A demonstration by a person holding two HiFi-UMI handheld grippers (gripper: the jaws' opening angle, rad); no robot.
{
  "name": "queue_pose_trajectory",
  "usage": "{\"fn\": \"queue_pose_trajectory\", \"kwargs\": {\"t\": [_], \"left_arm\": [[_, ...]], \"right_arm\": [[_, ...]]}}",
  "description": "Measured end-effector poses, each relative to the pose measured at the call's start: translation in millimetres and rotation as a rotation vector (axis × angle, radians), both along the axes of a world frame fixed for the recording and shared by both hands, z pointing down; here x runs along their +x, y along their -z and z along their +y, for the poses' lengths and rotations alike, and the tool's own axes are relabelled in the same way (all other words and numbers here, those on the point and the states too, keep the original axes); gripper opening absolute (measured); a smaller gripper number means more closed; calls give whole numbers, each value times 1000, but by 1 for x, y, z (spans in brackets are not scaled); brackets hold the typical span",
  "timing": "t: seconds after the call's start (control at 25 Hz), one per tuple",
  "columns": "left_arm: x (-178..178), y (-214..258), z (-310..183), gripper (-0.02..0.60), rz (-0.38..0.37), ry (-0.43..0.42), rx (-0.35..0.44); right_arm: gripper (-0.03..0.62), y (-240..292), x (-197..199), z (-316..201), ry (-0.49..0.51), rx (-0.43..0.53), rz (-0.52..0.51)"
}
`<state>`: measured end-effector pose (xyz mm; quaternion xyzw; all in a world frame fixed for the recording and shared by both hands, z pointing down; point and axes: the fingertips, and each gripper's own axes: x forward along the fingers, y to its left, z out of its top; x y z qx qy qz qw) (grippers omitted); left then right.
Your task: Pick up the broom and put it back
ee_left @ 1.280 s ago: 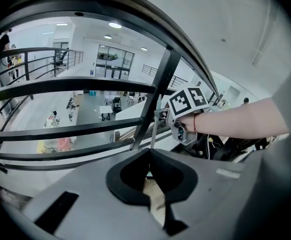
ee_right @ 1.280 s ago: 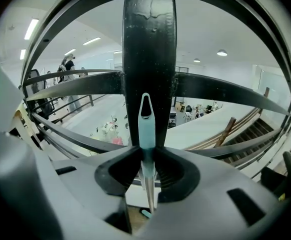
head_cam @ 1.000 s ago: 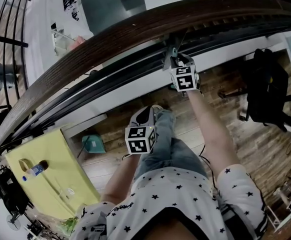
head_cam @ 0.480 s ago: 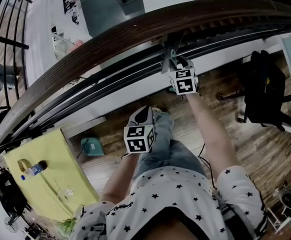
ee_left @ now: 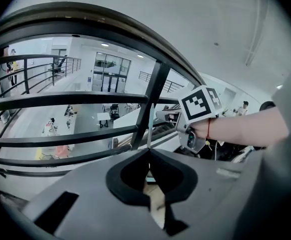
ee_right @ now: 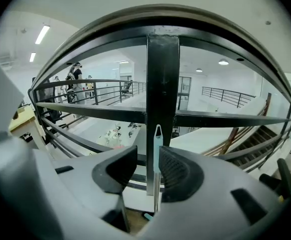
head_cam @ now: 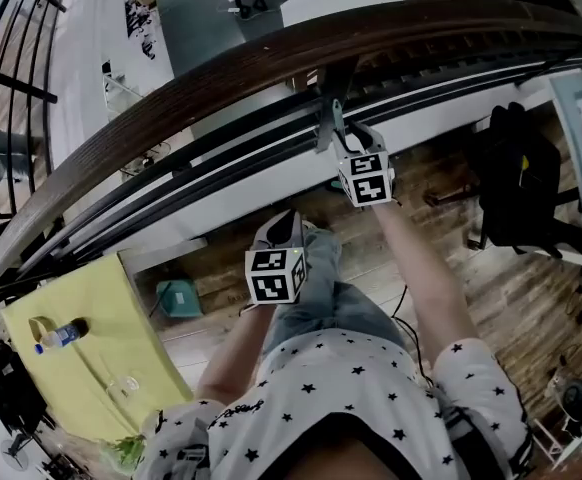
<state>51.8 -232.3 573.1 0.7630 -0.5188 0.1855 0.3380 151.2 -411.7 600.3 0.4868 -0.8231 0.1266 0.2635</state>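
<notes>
Right gripper (ee_right: 148, 158): jaws apart, just been opening. Broom handle (ee_right: 157, 144) stands upright between them, just beside right-hand pad (ee_right: 178, 171), clear of other pad; not gripped. Handle's looped top sits in front of black railing post (ee_right: 162, 74), below wooden handrail (head_cam: 271, 58). Broom's lower end hidden behind gripper body. Left gripper (ee_left: 148, 153): jaws together at tips, nothing clamped; held lower than right gripper, apart from broom.
</notes>
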Motion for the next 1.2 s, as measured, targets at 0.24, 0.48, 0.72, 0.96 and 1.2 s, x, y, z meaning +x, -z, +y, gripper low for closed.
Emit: {"fn": "queue_pose_trajectory", "kwargs": {"t": [0.24,0.48,0.72,0.96,1.2], "left_arm": [[4,9,10,11,2,3,15],[8,18,22,11,5,5,32],[14,27,35,11,3,2,41],[18,35,47,11,4,-7,58],[20,45,57,11,2,-19,78]], "right_arm": [[129,21,1,22,11,26,-27],[129,34,5,47,10,42,-47],[127,52,11,70,-4,49,-77],[109,65,14,94,-12,55,-102],[81,80,18,119,-26,73,-123]]}}
